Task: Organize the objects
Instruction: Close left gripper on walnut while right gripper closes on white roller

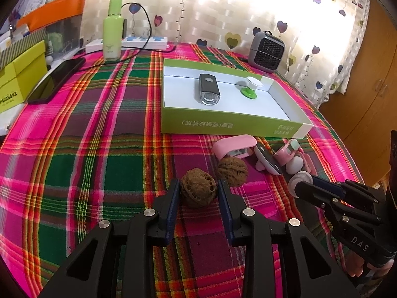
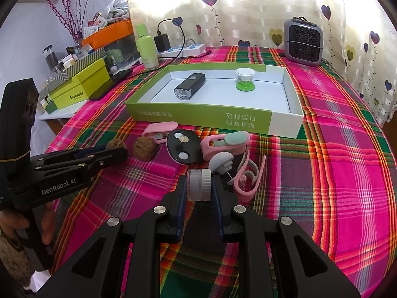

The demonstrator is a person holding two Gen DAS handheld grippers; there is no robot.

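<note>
Your left gripper (image 1: 198, 188) brackets a walnut (image 1: 197, 187) at lower centre, fingers touching it; grip pressure cannot be confirmed. Your right gripper (image 2: 199, 186) clamps a small white jar (image 2: 199, 185). A second walnut (image 1: 232, 171) lies just beside, below the green box (image 1: 230, 125).

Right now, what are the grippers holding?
Right hand-held gripper pinches a small jar by its sides. Left hand-held gripper straddles a walnut, grip unclear.

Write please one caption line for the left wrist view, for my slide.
Left gripper straddles a walnut on the plaid cloth; the green box behind holds a bike light.
</note>
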